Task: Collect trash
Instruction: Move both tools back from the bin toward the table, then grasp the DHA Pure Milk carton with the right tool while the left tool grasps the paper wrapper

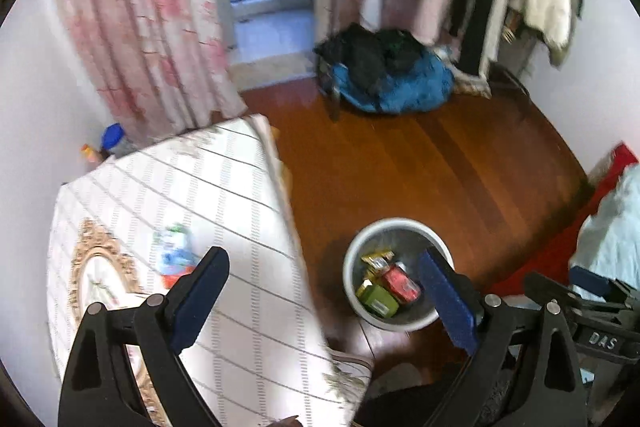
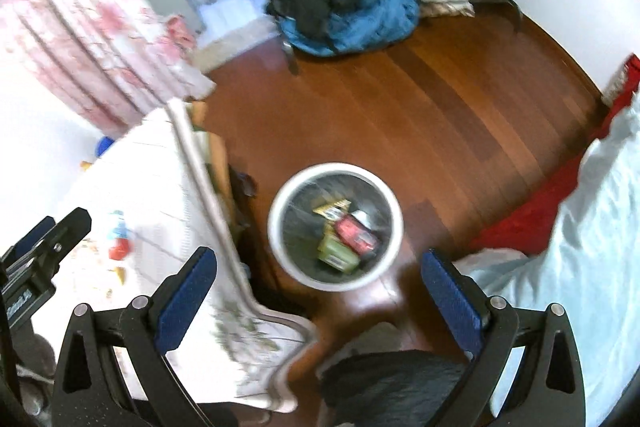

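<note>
Your left tongs stand wide apart with nothing between the blue pads, and your right tongs are spread just as wide and equally empty; both hang above the gap between the tabletop and the wooden floor. The piece of trash left out is a small crumpled packet lying flat on the striped white cloth of the tabletop, just beyond your left tongs' left finger; it looks mostly white with blue print, a touch of green at the far end and a red-orange patch at the near end, though blur hides any lettering; from the right wrist the same packet shows on the cloth at the left, near a few small yellow scraps. On the floor just beside the tabletop's edge stands a round white bin with a dark liner; inside it lie a green box, a red packet touching it, and a yellow wrapper farther back. A heap of blue and black clothes sits well apart across the floor.
</note>
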Demonstrator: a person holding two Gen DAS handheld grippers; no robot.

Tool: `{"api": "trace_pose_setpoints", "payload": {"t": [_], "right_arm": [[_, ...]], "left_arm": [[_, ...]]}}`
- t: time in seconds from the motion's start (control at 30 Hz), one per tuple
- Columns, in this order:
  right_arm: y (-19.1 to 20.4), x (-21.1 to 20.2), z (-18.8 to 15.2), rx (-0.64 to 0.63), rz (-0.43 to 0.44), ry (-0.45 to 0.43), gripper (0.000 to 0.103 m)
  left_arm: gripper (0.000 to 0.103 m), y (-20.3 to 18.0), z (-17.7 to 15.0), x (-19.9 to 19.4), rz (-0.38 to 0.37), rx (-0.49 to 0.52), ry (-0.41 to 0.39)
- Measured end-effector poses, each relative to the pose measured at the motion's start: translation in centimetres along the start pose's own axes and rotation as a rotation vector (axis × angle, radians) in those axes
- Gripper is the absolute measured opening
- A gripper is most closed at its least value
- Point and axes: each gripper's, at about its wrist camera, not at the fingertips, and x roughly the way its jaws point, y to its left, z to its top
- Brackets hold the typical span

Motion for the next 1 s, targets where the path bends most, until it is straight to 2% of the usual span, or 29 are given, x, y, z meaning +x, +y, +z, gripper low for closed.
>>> {"api": "trace_pose_setpoints", "payload": {"t": [0.1, 0.17, 0.3, 0.5, 0.6, 0.63, 0.73, 0.77, 0.8, 0.83, 0.93, 1.0], "right_arm": [[3.9, -0.6, 0.4, -0.053, 0.043, -0.009, 0.103], [7.8, 0.0, 0.4, -0.110, 0.073, 0.002, 0.103], [15.0, 3.2, -0.1, -0.204, 0.119, 0.056, 0.103], [26.8, 12.8, -1.1, -0.330, 0.162, 0.188, 0.102], [31.8, 17.6, -1.7, -0.383, 0.144, 0.244, 0.091], [33.6, 19.3, -1.8, -0.395, 0.135, 0.266, 0.090], [36.1, 23.1, -2.5, -0.420, 0.117, 0.306, 0.090], [36.6, 23.9, -2.8, -0.431, 0.118, 0.318, 0.084], [37.3, 24.9, -3.2, -0.444, 0.118, 0.336, 0.076], [37.8, 25.6, -3.5, -0.458, 0.121, 0.355, 0.056], [37.6, 25.1, -3.7, -0.500, 0.101, 0.319, 0.053], [36.0, 24.2, -3.6, -0.483, 0.087, 0.309, 0.053]], "left_arm": [[0.096, 4.3, 0.1, -1.2, 0.053, -0.053, -0.023], [0.096, 7.8, -0.4, -1.4, 0.114, -0.093, -0.026], [0.096, 16.4, -3.0, 0.1, 0.249, -0.205, 0.026], [0.096, 28.0, -8.2, 5.5, 0.440, -0.322, 0.150], [0.096, 32.8, -10.6, 7.7, 0.484, -0.368, 0.212], [0.096, 34.2, -11.2, 8.3, 0.498, -0.381, 0.226], [0.096, 36.0, -12.3, 9.0, 0.483, -0.407, 0.251], [0.096, 36.4, -12.6, 9.2, 0.471, -0.414, 0.258], [0.096, 36.7, -12.9, 9.1, 0.451, -0.419, 0.261], [0.096, 36.6, -12.9, 9.1, 0.427, -0.424, 0.262], [0.096, 34.8, -13.1, 8.7, 0.314, -0.431, 0.253], [0.096, 33.4, -12.8, 9.0, 0.234, -0.433, 0.252]]}}
